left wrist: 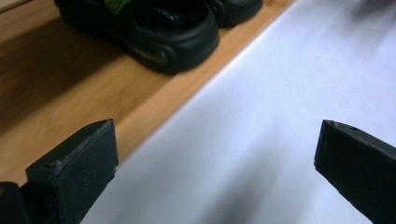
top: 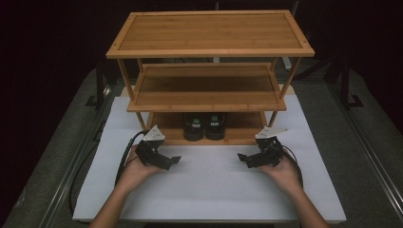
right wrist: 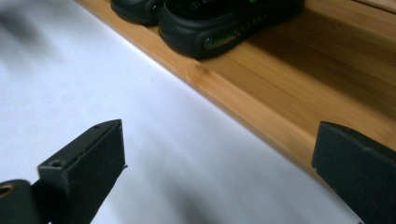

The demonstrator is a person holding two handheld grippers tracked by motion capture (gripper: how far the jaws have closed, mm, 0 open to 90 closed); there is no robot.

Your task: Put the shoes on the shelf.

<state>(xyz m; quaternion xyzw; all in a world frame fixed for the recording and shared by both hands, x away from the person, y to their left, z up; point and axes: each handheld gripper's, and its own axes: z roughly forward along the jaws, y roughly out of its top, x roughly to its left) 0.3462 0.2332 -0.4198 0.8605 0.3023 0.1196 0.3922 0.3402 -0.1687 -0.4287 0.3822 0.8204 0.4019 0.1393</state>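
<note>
dark room all around, black beyond the edges; a desk [top: 209,190] under a white sheet sits lit in the middle. wooden three-tier rack [top: 209,33] stands at the far half of the desk, top and middle shelves bare wood. pair of black slippers [top: 205,126] on the bottom shelf, side by side and touching or nearly so, near the shelf's middle, set back a little from its front edge. green marks show on them in the gripper views. left gripper [top: 172,161] held in the person's left hand [top: 135,171], low over the white sheet, in front of the rack's left end, jaws pointing inward toward the desk's middle. its jaws stand spread wide, nothing between them; in the left gripper view the near slipper [left wrist: 154,32] lies ahead on the shelf board, well apart from the jaw tips. right gripper [top: 243,159] in the right hand [top: 285,173], mirrored on the other side, in front of the rack's right end. its jaws also spread wide, empty; the right gripper view shows the other slipper [right wrist: 219,25] ahead on the shelf, clear of the jaws. both grippers apart from each other, bare white sheet between. cables trail back along each forearm.
</note>
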